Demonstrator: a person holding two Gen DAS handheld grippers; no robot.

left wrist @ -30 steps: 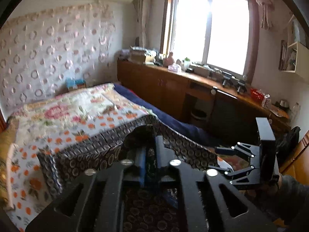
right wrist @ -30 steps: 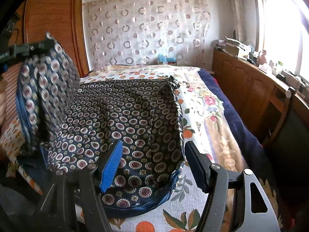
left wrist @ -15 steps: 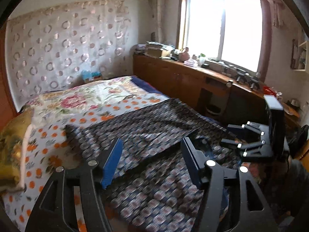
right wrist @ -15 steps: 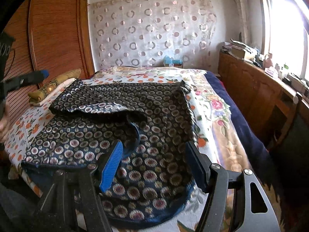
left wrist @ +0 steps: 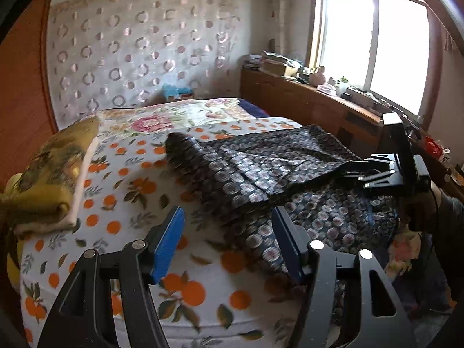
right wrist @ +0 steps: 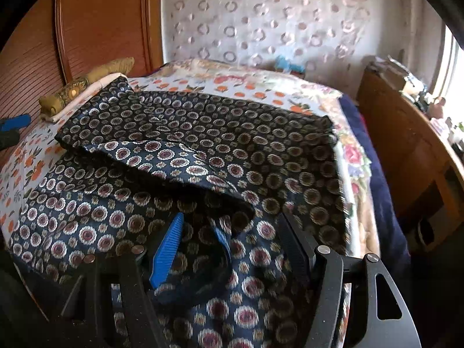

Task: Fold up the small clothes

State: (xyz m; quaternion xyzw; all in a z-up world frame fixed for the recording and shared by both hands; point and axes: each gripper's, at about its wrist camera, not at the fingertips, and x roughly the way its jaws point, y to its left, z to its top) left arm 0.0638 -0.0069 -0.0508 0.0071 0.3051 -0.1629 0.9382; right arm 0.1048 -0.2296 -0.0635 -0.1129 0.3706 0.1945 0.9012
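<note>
Folded yellow blanket (left wrist: 49,179): left edge of the bed (left wrist: 130,179), left of the garment.
Left hand-held gripper (left wrist: 229,243): released, jaws apart over the orange-print sheet just left of the garment's near edge; nothing between the pads.
Patterned navy garment (right wrist: 203,133): spread on the bed, one flap folded over its middle, right of the blanket.
Right hand-held gripper (right wrist: 232,249): jaws have just been closing but stand apart; garment's near hem lies between them, pads not pressing.
Wooden worktop (left wrist: 327,101): right of the bed, under the window, cluttered.
</note>
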